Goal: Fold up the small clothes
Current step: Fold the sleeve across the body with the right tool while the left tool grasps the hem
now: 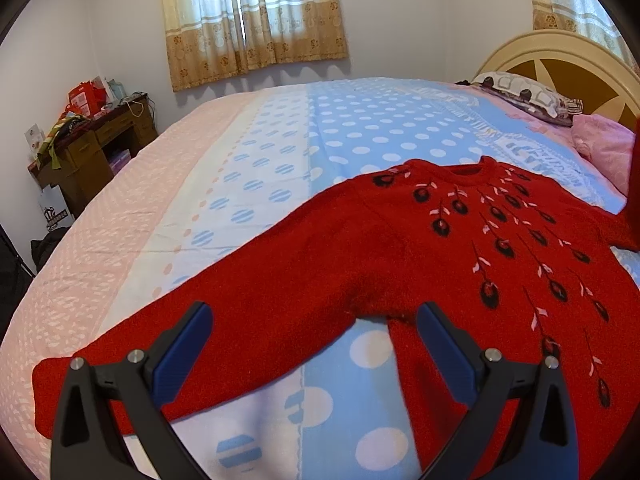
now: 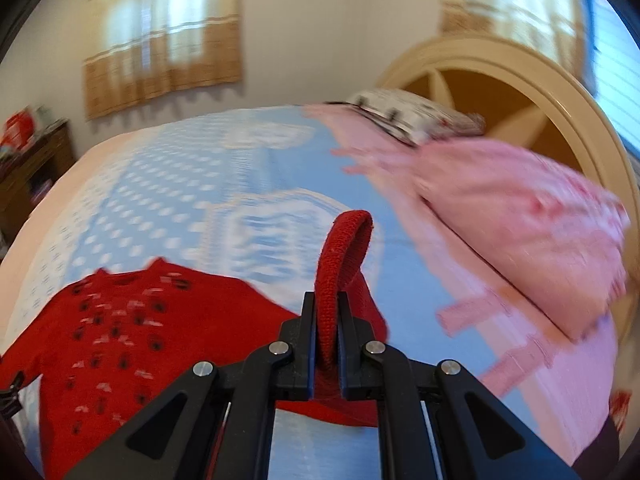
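A small red knitted sweater (image 1: 400,248) with black and pink flower embroidery lies face up on the bed, neck toward the headboard. Its left sleeve (image 1: 168,340) stretches out flat to the left. My left gripper (image 1: 312,320) is open, hovering just above the armpit between sleeve and body, holding nothing. My right gripper (image 2: 326,312) is shut on the cuff of the right sleeve (image 2: 344,248), lifted off the bed with the cuff standing up between the fingers. The sweater body (image 2: 128,340) lies to its left.
The bed has a blue, white and pink polka-dot cover (image 1: 360,128). Pillows (image 1: 524,96) and a pink cushion (image 2: 532,224) lie by the cream headboard (image 1: 568,64). A cluttered wooden desk (image 1: 92,140) stands by the far wall under curtains (image 1: 252,16).
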`<state>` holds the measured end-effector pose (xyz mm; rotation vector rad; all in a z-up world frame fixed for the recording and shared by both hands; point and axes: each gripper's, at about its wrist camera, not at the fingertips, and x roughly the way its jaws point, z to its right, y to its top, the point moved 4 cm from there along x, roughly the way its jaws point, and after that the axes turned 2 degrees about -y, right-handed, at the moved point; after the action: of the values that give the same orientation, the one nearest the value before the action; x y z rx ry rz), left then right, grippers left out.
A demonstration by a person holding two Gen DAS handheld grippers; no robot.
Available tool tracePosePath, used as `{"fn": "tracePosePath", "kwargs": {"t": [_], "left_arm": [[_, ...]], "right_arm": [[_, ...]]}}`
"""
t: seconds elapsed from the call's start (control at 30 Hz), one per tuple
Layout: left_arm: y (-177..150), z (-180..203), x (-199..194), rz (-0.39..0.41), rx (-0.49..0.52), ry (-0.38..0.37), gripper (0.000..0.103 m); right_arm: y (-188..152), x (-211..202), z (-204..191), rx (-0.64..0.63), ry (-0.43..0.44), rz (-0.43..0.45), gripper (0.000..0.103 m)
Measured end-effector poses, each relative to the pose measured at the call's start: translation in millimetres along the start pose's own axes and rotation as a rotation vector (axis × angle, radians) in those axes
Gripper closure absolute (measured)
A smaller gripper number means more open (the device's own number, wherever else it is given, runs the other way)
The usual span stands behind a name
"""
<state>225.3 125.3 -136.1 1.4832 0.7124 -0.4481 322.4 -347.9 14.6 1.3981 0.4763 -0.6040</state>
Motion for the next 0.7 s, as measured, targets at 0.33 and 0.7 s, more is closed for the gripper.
{"fn": "tracePosePath", "kwargs": {"t": [0.33, 0.7], "left_arm": [[-6.5, -10.6, -4.8, 0.007, -0.02, -0.03, 0.0], [-7.2, -23.4, -10.7, 0.007, -0.032, -0.014, 0.0]], "right_arm": [[8.4, -12.3, -147.3, -0.243, 0.128, 0.042, 0.096], [-68.8, 15.0, -294.1, -0.453, 0.287, -0.038, 0.096]]}}
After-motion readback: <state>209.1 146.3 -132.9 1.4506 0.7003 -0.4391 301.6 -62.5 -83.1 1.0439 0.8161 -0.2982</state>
